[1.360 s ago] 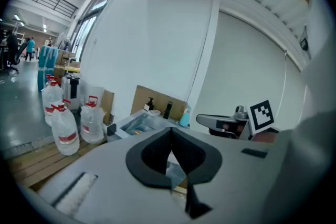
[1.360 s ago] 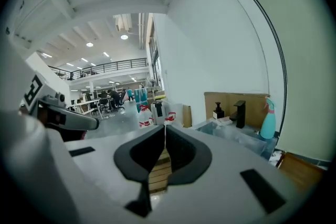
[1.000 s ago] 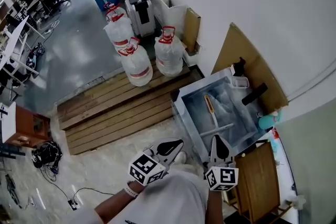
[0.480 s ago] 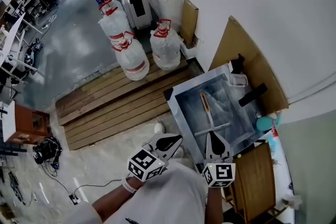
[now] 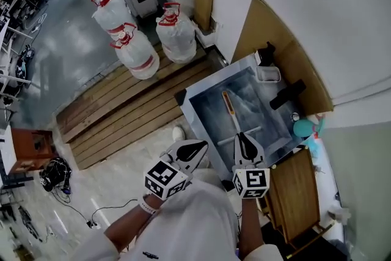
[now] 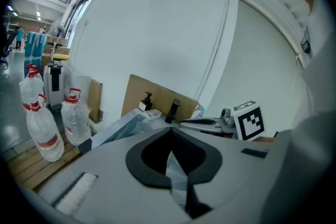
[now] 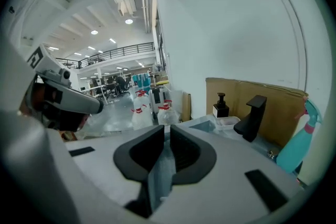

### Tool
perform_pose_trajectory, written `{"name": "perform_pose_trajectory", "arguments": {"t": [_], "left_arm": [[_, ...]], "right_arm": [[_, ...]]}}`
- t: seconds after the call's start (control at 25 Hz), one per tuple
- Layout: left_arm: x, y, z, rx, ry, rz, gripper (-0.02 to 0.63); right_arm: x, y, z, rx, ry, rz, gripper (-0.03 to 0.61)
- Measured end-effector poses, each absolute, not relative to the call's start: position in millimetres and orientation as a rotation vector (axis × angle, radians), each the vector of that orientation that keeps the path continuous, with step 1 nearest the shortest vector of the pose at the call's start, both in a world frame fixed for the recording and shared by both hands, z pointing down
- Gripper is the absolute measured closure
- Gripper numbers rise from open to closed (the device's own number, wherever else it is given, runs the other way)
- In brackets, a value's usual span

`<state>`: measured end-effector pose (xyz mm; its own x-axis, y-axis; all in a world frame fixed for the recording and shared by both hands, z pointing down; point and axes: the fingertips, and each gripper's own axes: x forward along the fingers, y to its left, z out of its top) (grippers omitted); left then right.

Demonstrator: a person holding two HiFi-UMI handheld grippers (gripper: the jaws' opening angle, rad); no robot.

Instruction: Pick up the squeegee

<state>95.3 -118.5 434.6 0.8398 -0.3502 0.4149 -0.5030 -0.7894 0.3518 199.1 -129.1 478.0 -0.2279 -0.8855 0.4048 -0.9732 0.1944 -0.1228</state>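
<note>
The squeegee lies in a steel sink: pale orange handle pointing away, its blade crosswise near the front wall. My right gripper is shut and empty, its tip over the sink's near rim just short of the blade. My left gripper is also shut and empty, outside the sink's near left corner, over the floor. The squeegee is hidden in both gripper views. In the left gripper view the closed left gripper faces the sink's side. The right gripper points over the sink.
A black faucet, soap dispenser, small white tray and teal spray bottle line the sink's back edge before cardboard. Large water bottles stand on a wooden pallet. A wooden board lies right.
Both grippers have come forward and down toward the sink. The right tip now reaches the sink's near rim by the blade. Both stay shut.
</note>
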Motion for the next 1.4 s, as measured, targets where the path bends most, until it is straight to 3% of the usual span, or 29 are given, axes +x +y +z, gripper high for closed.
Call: {"name": "perform_pose_trajectory", "arguments": {"t": [0.32, 0.44, 1.4], "left_arm": [[108.3, -139.1, 470.6, 2.509, -0.632, 0.474, 0.611], [112.2, -145.7, 482.6, 2.503, -0.620, 0.484, 0.611], [118.8, -177.3, 577.7, 2.388, -0.562, 0.583, 0.611]], "right_arm": [[220.3, -156.7, 546.6, 1.701, -2.122, 0.601, 0.562], [222.3, -165.6, 578.6, 1.664, -2.082, 0.636, 0.474], [235.5, -200.0, 759.9, 1.438, -1.805, 0.836, 0.445]]}}
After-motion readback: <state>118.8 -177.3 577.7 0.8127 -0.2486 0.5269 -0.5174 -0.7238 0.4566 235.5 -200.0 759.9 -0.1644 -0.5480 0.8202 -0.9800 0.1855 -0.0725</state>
